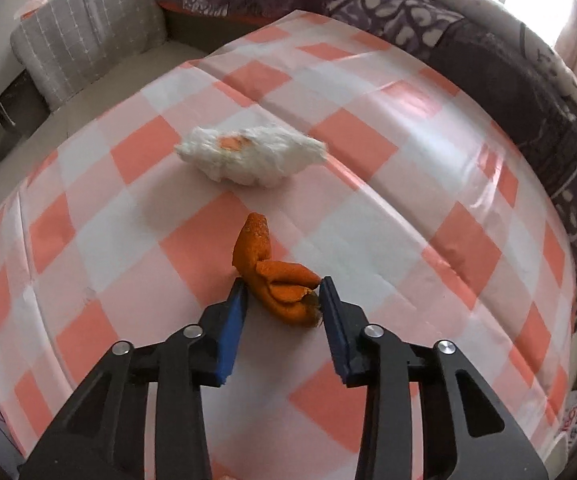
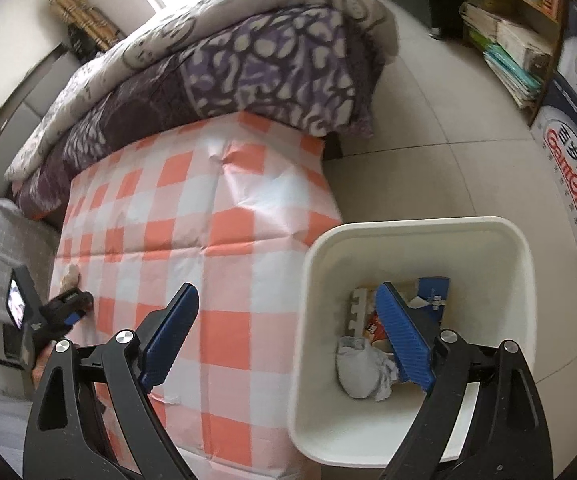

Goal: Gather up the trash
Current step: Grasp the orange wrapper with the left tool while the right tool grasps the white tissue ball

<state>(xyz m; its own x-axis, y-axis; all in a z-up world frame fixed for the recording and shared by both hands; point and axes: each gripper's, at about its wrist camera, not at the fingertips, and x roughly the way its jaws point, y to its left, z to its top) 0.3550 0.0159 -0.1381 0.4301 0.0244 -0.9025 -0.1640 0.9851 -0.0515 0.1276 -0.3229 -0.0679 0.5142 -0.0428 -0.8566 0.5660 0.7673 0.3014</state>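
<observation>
An orange peel (image 1: 278, 276) lies on the checked tablecloth (image 1: 388, 200) between the blue pads of my left gripper (image 1: 283, 286); the pads touch its sides, jaws narrowed around it. A crumpled white tissue (image 1: 248, 154) with an orange stain lies further back. My right gripper (image 2: 288, 292) is wide open and empty, above the edge of a white bin (image 2: 416, 226) beside the table. The bin holds crumpled tissue (image 2: 362, 370) and packaging scraps (image 2: 432, 294). The left gripper (image 2: 74, 304) shows far left in the right wrist view, with the tissue (image 2: 70, 276) beyond it.
A bed with a purple patterned quilt (image 2: 256, 64) borders the table's far side. A grey cushion (image 1: 88, 32) lies at the back left. A bookshelf (image 2: 508, 20) and printed cartons (image 2: 572, 160) stand on the tiled floor right of the bin.
</observation>
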